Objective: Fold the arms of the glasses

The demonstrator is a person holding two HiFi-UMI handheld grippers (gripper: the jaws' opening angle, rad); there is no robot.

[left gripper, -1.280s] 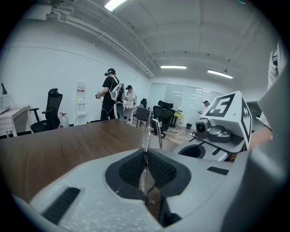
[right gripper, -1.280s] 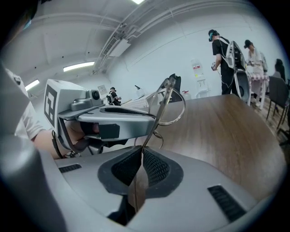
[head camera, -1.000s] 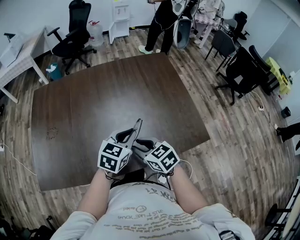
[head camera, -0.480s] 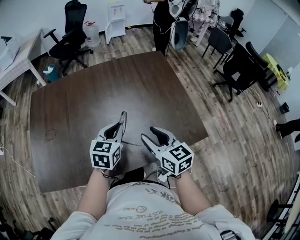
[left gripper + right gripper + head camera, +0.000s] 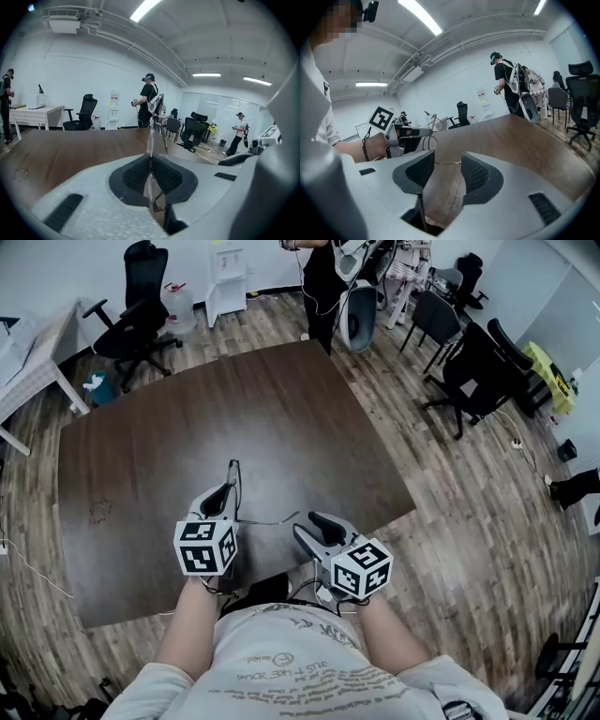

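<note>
Top: pale short-sleeved T-shirt point(image 5: 281, 676) with faint printed lettering.
Tools: left gripper point(image 5: 225, 491) and right gripper point(image 5: 307, 524), light grey shells, black ribbed pads.
Markings: white marker cubes point(image 5: 204, 547) bearing black squares.

glasses point(image 5: 232, 482): thin wire frame, clear lenses. position: over the dark table point(image 5: 187, 418), near its 6 o'clock edge in head view. front of frame clamped edge-on between the pads of the left gripper point(image 5: 226, 493); the free lens stands out past the jaw tips toward 12 o'clock. left gripper view shows the glasses point(image 5: 151, 136) as a narrow upright sliver. one arm point(image 5: 272, 520) is unfolded, a fine wire running roughly level toward 3 o'clock. other arm: cannot tell.
</note>
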